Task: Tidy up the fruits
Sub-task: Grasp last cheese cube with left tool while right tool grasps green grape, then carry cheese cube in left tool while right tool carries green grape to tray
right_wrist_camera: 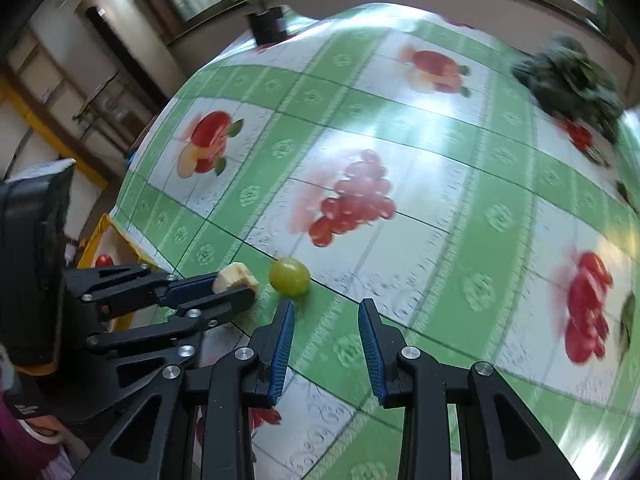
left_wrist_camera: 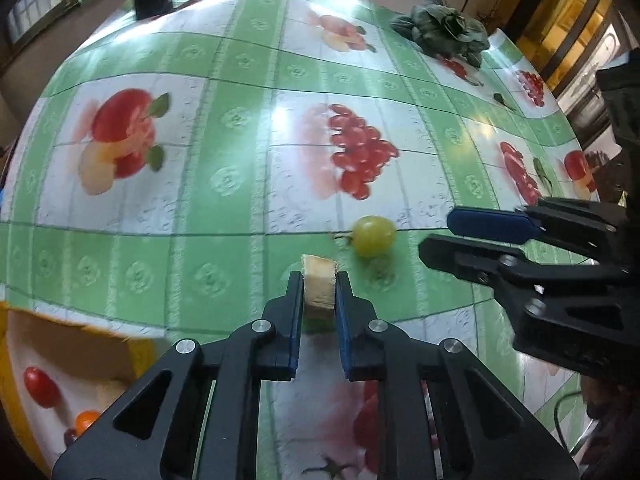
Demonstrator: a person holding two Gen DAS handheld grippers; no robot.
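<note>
Two claws work over the counter (left_wrist_camera: 224, 60), each assigned its own fruit. The left claw (left_wrist_camera: 319, 280) is clamped on a pale banana slice (left_wrist_camera: 319, 286), pads pressing its cut faces so the piece cannot slip; the yellow-rimmed tray (left_wrist_camera: 140, 354) lies just beside it at lower left, already holding a cherry tomato (left_wrist_camera: 40, 386) and other small fruit, which is the probable destination. The right claw (right_wrist_camera: 326, 308) stands partly open and empty, its fingers angled down toward the green grape (right_wrist_camera: 289, 276), which rests on the cloth just ahead of the left fingertip. A dark leafy bunch (left_wrist_camera: 444, 26) lies well apart at the far edge.
</note>
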